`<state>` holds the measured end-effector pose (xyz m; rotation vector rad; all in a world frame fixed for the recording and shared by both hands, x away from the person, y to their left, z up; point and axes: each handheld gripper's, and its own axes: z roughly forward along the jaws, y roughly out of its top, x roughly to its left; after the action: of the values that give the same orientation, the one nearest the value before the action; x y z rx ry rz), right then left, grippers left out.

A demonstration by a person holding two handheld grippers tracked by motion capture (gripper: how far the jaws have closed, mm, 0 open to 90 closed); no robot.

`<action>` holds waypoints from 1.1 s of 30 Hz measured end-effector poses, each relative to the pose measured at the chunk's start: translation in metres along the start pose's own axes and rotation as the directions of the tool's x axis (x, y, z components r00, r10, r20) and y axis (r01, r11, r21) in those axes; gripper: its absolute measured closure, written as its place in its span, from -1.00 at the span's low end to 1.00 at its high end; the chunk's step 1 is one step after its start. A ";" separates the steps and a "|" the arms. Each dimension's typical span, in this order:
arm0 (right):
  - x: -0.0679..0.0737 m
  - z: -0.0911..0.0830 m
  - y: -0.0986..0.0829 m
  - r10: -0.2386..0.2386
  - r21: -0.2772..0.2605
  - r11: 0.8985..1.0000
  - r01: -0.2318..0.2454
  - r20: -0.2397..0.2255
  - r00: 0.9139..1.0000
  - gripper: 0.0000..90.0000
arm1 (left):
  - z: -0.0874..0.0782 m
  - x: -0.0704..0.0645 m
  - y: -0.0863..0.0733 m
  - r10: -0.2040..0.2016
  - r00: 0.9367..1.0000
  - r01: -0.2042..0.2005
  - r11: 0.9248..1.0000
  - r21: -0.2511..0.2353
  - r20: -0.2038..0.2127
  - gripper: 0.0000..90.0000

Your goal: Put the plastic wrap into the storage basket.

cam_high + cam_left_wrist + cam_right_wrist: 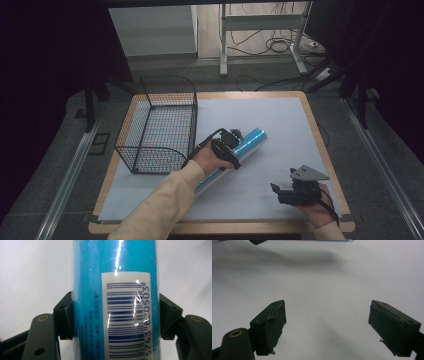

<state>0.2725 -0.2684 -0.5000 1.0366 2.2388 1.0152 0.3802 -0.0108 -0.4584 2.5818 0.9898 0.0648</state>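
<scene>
Both grippers differ: left gripper (pixel 116 317) clamps blue roll (pixel 116 270), barcode cropped; right gripper (pixel 327 325) gapes empty.

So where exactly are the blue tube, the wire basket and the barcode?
Blue tube (pixel 250 141): high view, its upper end.
Wire basket (pixel 150 162): high view, near mesh wall.
Barcode (pixel 125 320): left gripper view, middle of the label.

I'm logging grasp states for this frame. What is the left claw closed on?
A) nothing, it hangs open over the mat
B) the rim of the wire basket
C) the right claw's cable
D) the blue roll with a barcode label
D: in the left gripper view the left claw has both jaws pressed against the sides of the blue roll.
</scene>
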 end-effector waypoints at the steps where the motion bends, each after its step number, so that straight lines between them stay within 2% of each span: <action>1: 0.000 0.000 0.000 0.001 -0.002 1.000 -0.001 0.001 1.000 -0.67 | -0.001 0.000 0.000 -0.002 1.000 0.002 1.000 -0.006 0.001 -0.30; 14: -0.001 -0.001 0.000 0.003 -0.004 1.000 -0.003 0.007 1.000 -0.67 | -0.014 0.003 -0.003 0.000 1.000 0.000 1.000 -0.028 -0.011 -0.30; 33: -0.002 -0.001 0.000 0.005 -0.005 1.000 -0.005 0.011 1.000 -0.67 | -0.030 0.004 -0.002 0.000 1.000 -0.001 0.998 -0.061 -0.010 -0.30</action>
<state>0.2731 -0.2706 -0.4992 1.0437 2.2253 1.0139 0.3766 0.0026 -0.4316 2.5288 0.9758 0.1061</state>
